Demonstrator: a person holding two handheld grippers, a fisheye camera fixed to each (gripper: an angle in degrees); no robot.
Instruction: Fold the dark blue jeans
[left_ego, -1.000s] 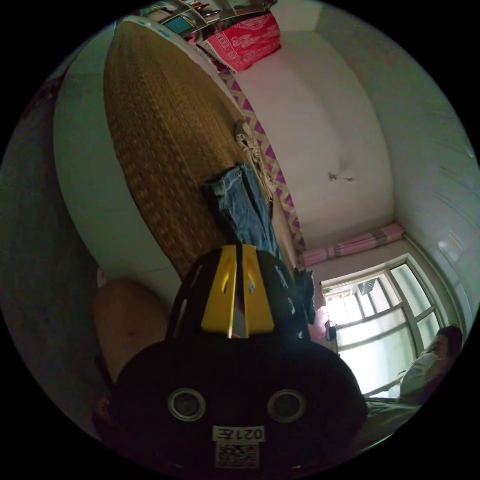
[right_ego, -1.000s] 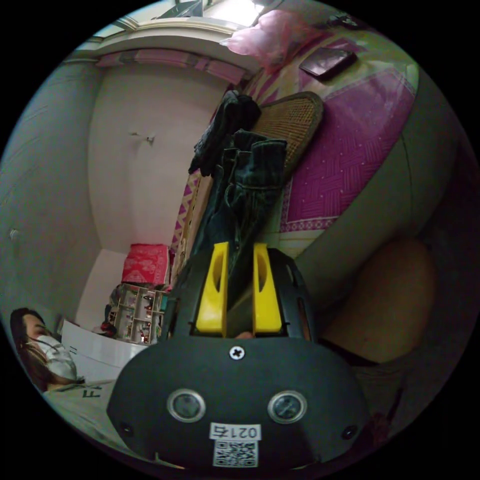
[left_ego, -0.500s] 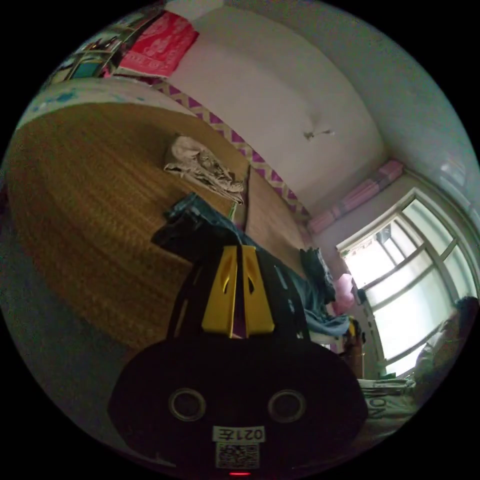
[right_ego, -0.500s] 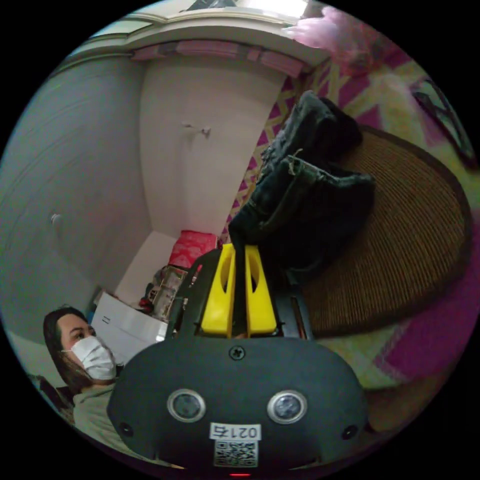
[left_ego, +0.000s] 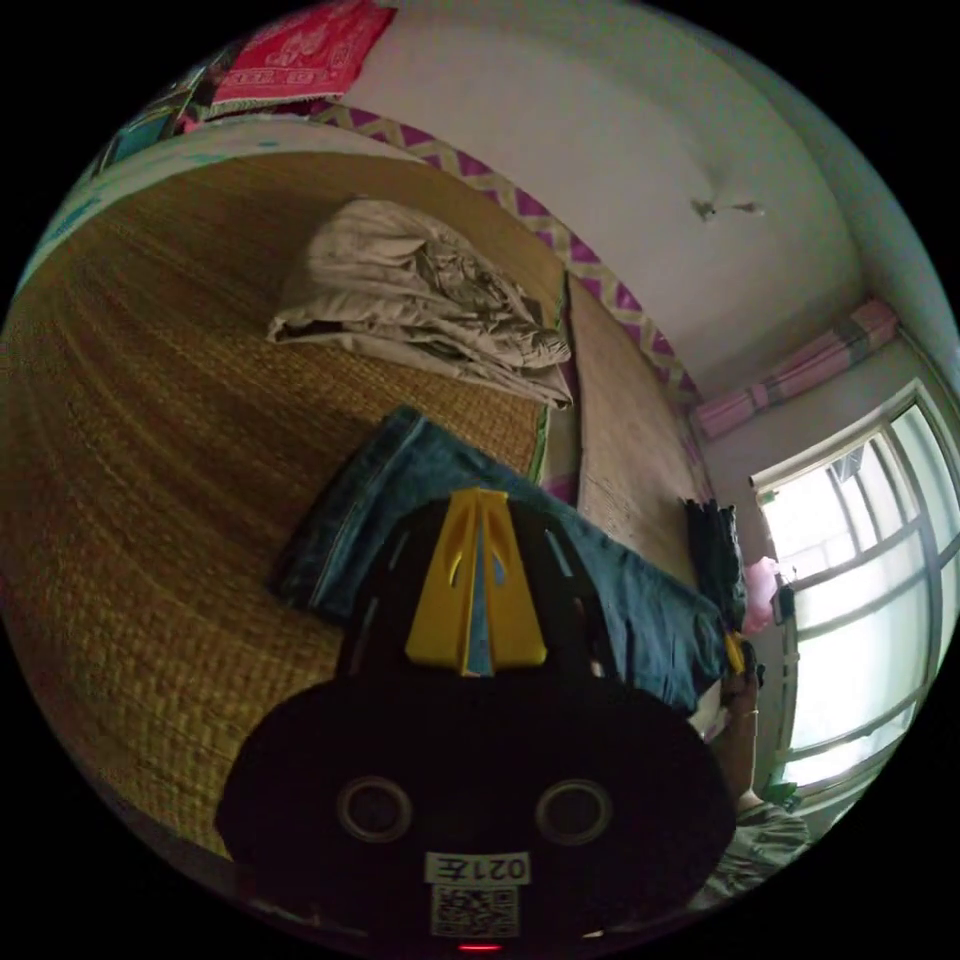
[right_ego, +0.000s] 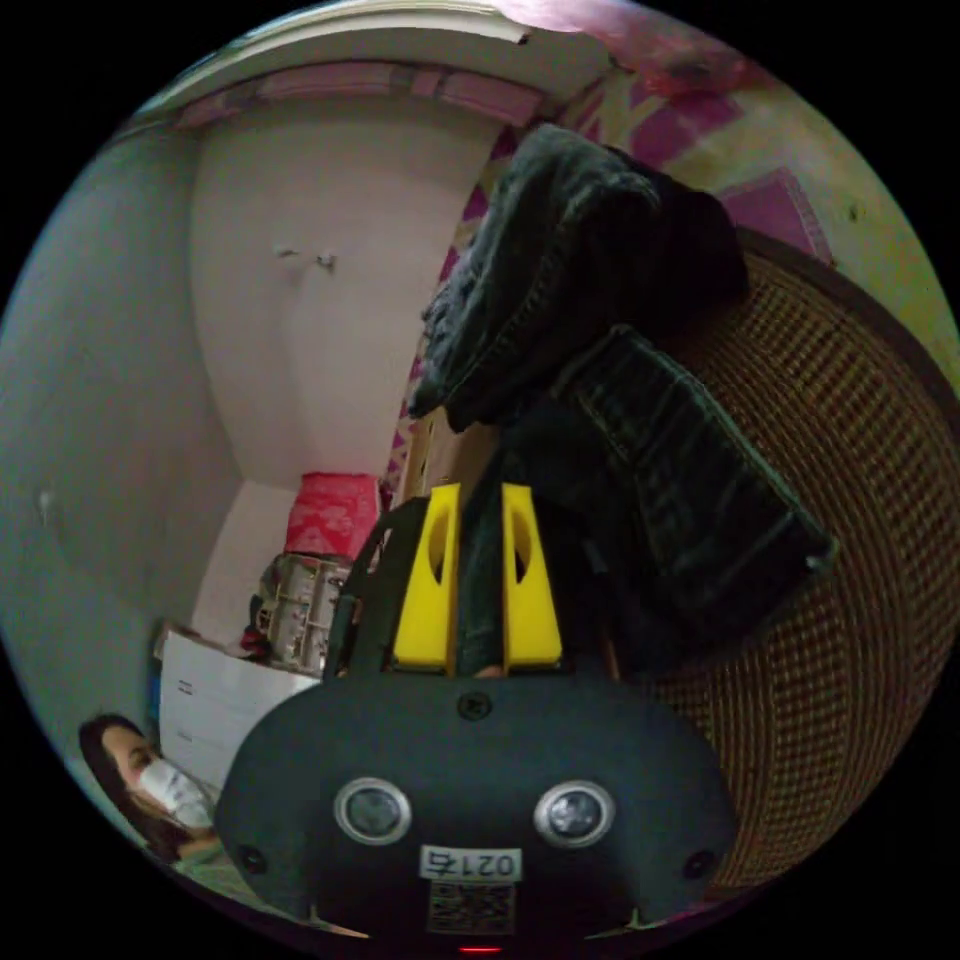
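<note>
1. Left gripper view: left hand-held gripper (left_ego: 478, 510) with yellow jaws drawn together at the tips, a thin strip of blue denim showing between them; clamped on the dark blue jeans (left_ego: 395, 500).
2. Jeans spread flat on the woven straw mat (left_ego: 150, 420) covering the bed, running from one end just beyond the jaw tips toward the window side, where the far end hangs at the mat's edge.
3. At that far end, a small patch of yellow and a forearm beside it: the right hand-held gripper (left_ego: 735, 655), too small there to judge how its jaws stand.
4. Beyond the jeans, apart from them, a folded beige garment (left_ego: 420, 300) lying on the same mat.
5. Further toward the window (left_ego: 860, 590), a dark pile of clothes (left_ego: 715, 545) near the mat's edge.
6. Red patterned cloth (left_ego: 300, 50) at the far end of the bed, against the pale wall.
7. Right gripper view: the right hand-held gripper's yellow jaws standing close and parallel with dark denim filling the narrow gap between them; clamped on the jeans, whose folded layers lie just past the jaws on the mat.
8. Dark clothes heaped directly behind the jeans, touching them.
9. Low in this view, a person wearing a white mask (right_ego: 165, 785), beside a white box.
</note>
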